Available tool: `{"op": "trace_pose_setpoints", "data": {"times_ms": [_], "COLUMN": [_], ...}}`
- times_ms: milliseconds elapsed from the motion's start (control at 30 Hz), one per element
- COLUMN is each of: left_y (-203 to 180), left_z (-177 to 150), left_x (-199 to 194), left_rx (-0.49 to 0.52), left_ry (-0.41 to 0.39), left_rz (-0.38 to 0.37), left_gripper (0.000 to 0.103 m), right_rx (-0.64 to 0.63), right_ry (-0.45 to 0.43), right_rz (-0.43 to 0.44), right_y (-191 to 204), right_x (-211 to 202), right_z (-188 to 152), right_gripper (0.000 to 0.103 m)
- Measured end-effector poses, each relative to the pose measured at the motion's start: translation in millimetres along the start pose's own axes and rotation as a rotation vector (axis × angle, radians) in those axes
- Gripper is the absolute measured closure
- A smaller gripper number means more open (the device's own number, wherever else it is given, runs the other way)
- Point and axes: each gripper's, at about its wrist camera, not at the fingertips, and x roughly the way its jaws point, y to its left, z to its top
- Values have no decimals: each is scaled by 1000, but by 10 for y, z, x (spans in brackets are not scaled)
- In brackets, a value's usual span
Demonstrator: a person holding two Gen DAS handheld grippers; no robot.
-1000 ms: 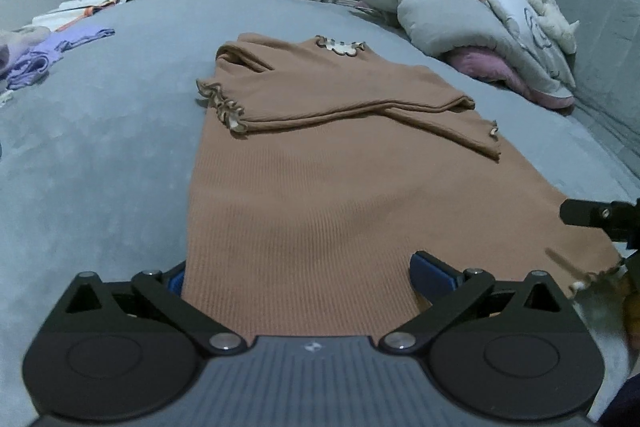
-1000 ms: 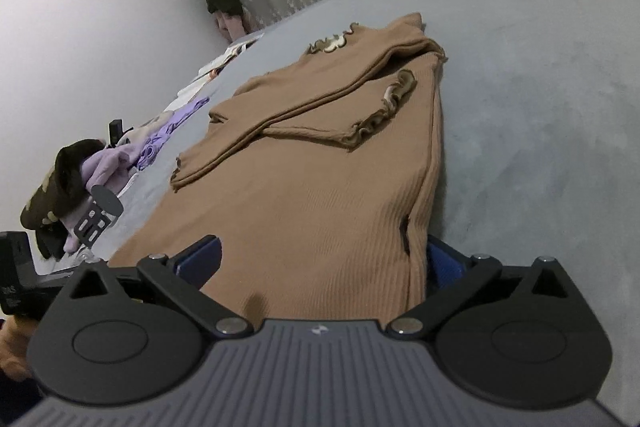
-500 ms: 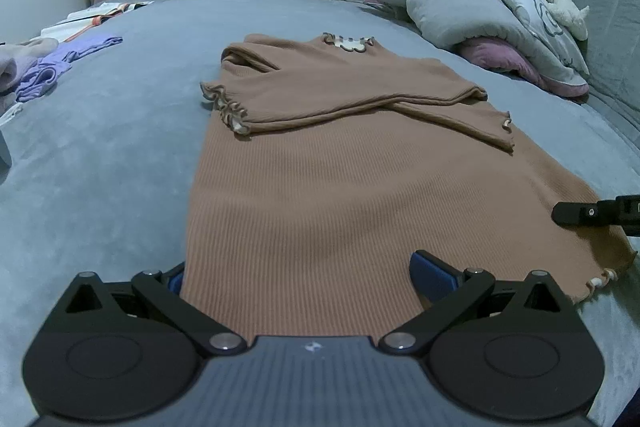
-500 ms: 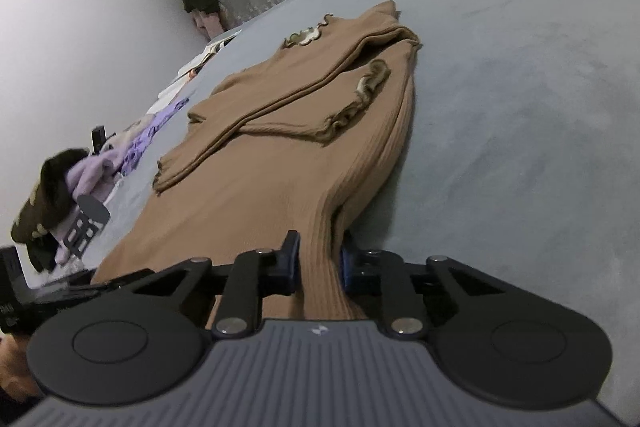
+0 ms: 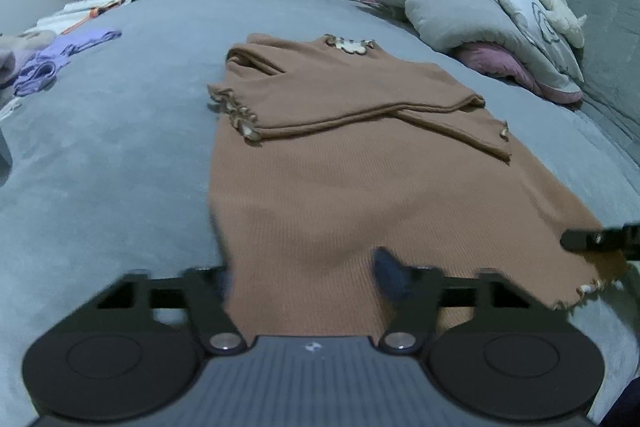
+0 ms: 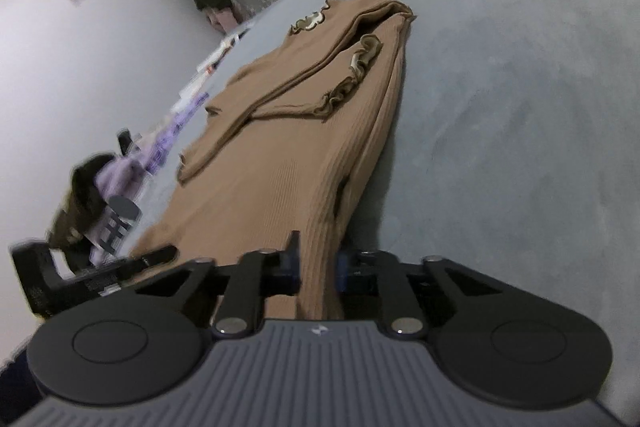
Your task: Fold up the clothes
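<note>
Both jaws, wide open a second ago, now close on the brown ribbed dress's [image 5: 340, 187] hem: our right gripper [image 6: 318, 267] pinches its bunched edge, our left gripper [image 5: 304, 275] narrows around the 6 o'clock corner, readying the lift.

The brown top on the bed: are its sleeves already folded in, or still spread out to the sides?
Folded in. Both sleeves of the brown top lie crossed over its chest, their ruffled cuffs on the body.

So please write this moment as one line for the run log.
task: fold clothes | item: brown sweater, sleeves folded in, flat on bed | left tongs: closing on hem | right tongs: closing, hem pinched
</note>
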Motion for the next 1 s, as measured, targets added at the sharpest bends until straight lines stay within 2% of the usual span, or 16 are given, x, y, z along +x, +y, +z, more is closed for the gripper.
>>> {"op": "trace_pose_setpoints", "data": {"times_ms": [33, 100, 200, 367, 533, 633, 733, 833, 900, 1000], "left_y": [30, 117, 186, 264, 326, 385, 428, 437, 439, 436], "left_z": [21, 52, 82, 150, 275, 314, 292, 200, 118, -163], "left_x": [-4, -21, -56, -148, -466, -607, -691, -711, -706, -691], "left_rx": [-16, -73, -139, -224, -274, -297, -315, -340, -356, -394], "left_ry": [7, 21, 32, 18, -58, -75, -58, -16, 14, 100], "left_rz": [-12, -50, -102, -179, -262, -296, -302, -294, -284, -255], "left_gripper": [69, 84, 93, 96, 97, 97, 97, 97, 97, 97], "right_rx": [-5, 3, 2, -18, -73, -125, -160, -159, -134, -95], "right_ry": [1, 2, -12, -42, -95, -132, -153, -132, -76, -24], "right_rz": [-8, -10, 2, 21, 41, 56, 72, 60, 35, 31], "right_y": [23, 45, 74, 165, 294, 392, 474, 475, 415, 381], "right_x": [1, -20, -78, -187, -343, -472, -615, -671, -679, -693], "right_z": [2, 23, 48, 86, 183, 243, 275, 267, 203, 73], "right_gripper": [93, 93, 94, 94, 95, 95, 95, 95, 95, 95]}}
